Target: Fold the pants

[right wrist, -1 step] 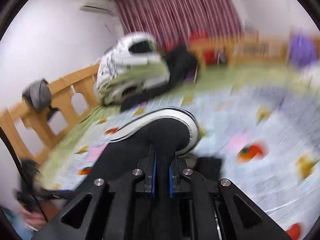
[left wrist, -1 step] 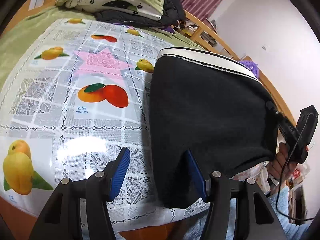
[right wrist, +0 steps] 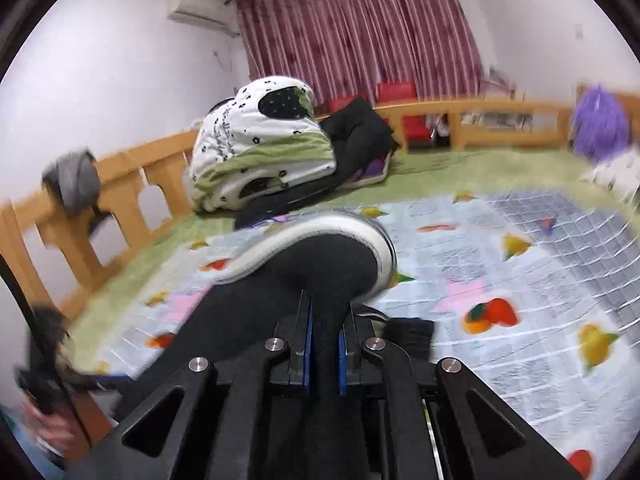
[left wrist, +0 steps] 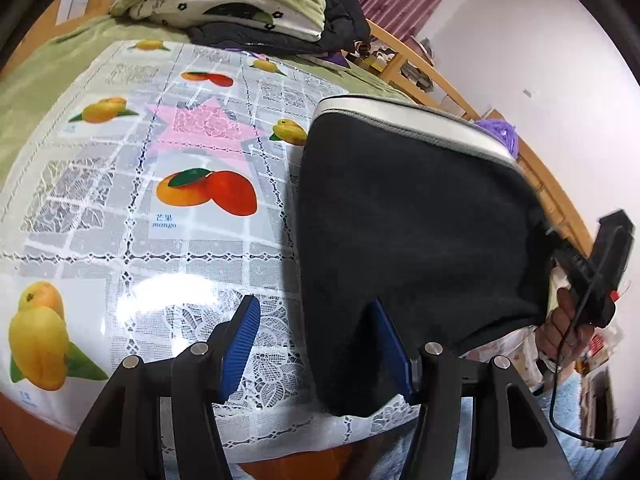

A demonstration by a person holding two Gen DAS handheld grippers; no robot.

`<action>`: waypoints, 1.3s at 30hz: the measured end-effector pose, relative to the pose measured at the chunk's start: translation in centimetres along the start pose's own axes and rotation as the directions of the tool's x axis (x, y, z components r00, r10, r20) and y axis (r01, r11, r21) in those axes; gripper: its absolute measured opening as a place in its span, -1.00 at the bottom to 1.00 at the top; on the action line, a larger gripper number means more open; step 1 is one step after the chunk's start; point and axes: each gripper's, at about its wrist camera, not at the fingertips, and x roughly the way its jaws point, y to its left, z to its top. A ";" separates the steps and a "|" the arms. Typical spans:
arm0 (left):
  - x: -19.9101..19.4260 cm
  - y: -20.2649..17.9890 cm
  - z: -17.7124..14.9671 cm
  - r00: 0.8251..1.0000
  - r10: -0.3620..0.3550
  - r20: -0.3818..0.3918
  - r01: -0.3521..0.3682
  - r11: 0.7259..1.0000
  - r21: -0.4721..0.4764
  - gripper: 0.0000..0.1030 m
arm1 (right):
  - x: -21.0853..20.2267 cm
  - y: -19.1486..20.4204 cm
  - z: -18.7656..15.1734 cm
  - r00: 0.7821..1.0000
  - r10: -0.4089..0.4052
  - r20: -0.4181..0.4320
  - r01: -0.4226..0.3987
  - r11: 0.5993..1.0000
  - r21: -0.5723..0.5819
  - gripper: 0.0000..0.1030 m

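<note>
Your right tool (right wrist: 323, 354) is clamped on the near edge of the one pair of black pants (left wrist: 408, 216), which lies on the fruit-print cloth (left wrist: 120, 208) over the bed, white waistband (left wrist: 416, 120) at the far end. Your left tool (left wrist: 316, 344) gapes about halfway at the near left corner, its right pad against the fabric, gripping nothing; of the two tools it is the free one.

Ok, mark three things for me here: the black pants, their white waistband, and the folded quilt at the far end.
black pants (left wrist: 412, 232), left wrist view, middle of the dark fabric.
white waistband (left wrist: 400, 110), left wrist view, along the upper edge.
folded quilt (right wrist: 264, 152), right wrist view, its white flowered side.
</note>
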 end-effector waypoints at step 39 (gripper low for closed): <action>-1.3 -0.8 -6.3 0.979 0.195 0.064 -0.204 0.965 0.167 -0.21 | 0.6 -4.0 -7.0 0.955 -0.010 -0.297 0.095 0.957 0.274 -0.31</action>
